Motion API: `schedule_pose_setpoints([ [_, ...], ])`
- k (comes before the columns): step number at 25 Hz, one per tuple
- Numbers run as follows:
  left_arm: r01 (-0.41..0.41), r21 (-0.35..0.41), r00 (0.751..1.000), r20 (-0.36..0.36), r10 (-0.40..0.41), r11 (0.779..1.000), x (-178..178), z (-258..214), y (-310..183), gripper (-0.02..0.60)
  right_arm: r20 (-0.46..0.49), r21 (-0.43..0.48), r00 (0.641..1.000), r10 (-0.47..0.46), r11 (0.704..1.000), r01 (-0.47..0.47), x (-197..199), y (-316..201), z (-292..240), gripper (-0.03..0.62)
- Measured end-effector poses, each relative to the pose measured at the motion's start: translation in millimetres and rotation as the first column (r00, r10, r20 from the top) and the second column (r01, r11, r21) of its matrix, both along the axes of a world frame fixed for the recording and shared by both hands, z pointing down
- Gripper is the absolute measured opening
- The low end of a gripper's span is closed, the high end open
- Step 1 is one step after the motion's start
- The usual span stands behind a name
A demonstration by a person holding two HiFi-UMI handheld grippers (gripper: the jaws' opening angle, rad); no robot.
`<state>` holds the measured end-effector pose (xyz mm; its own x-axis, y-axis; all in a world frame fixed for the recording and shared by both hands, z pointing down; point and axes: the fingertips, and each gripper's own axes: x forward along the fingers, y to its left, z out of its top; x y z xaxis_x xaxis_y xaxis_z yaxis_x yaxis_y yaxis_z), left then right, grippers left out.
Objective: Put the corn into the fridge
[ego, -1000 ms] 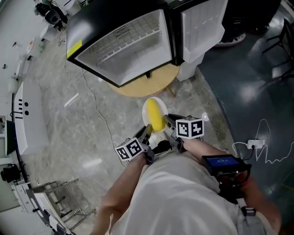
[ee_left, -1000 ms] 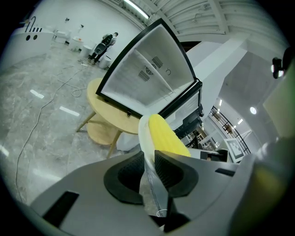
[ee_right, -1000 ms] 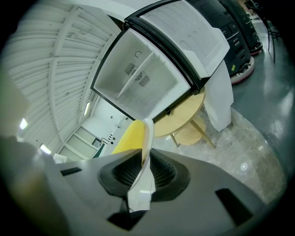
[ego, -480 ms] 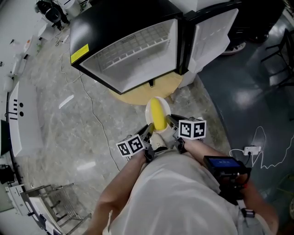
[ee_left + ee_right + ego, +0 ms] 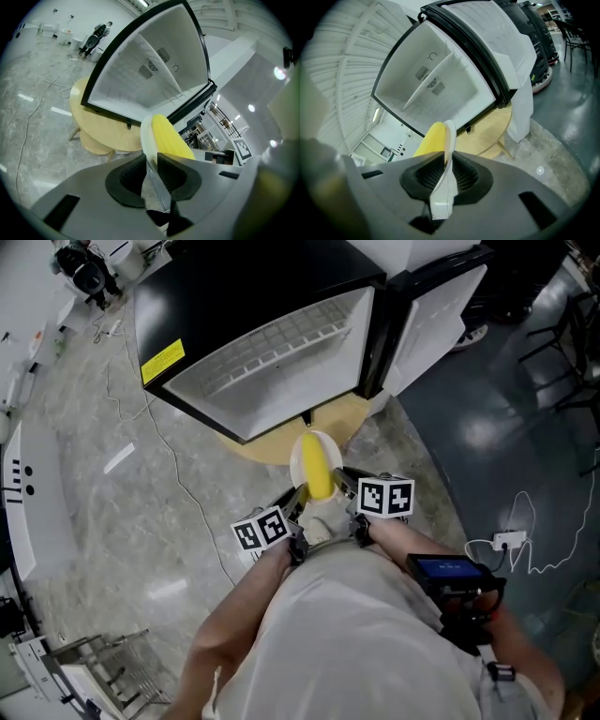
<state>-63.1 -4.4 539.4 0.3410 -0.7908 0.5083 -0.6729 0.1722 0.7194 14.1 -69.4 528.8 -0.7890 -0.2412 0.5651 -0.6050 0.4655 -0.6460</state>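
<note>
A yellow corn cob [image 5: 317,472] lies on a white plate [image 5: 301,457]. Both grippers carry that plate between them in front of the open fridge [image 5: 272,352]. My left gripper [image 5: 297,505] is shut on the plate's left rim; in the left gripper view the rim [image 5: 146,140] runs between the ribbed pads, with the corn [image 5: 169,139] just beyond. My right gripper [image 5: 343,486] is shut on the right rim; in the right gripper view the plate's edge [image 5: 448,145] stands clamped between its pads, the corn [image 5: 431,138] to its left. The fridge's white inside [image 5: 150,75] with a wire shelf [image 5: 429,77] faces me.
The fridge stands on a round wooden table [image 5: 333,418], its white door [image 5: 431,315] swung open to the right. A cable [image 5: 169,442] trails over the marble floor at left. A power strip with a white cord [image 5: 511,545] lies on the dark floor at right.
Both grippers have carried the plate with the corn forward, closer to the open fridge. The grip on both rims is unchanged.
</note>
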Motion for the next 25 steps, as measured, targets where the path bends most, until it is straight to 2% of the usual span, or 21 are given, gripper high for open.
schedule_pose_setpoints([
  [5, -0.008, -0.017, 1.0, 0.003, 0.008, 1.0, -26, 5, -5, 0.069, -0.002, 0.0, 1.0, 0.003, 1.0, -0.003, -27, -5, 4, 0.055],
  [13, -0.009, -0.035, 1.0, 0.001, 0.009, 0.999, -42, 10, -9, 0.069, -0.033, 0.008, 0.999, -0.022, 1.0, 0.022, -44, -13, 10, 0.055],
  [18, 0.039, -0.039, 0.999, 0.02, -0.038, 0.998, -58, 12, -17, 0.069, -0.014, 0.015, 0.995, -0.095, 0.995, 0.095, -67, -24, 11, 0.055],
  [25, 0.111, -0.029, 0.994, 0.018, -0.11, 0.993, -59, 17, -38, 0.069, -0.008, 0.002, 0.985, -0.173, 0.985, 0.173, -74, -49, 17, 0.055],
])
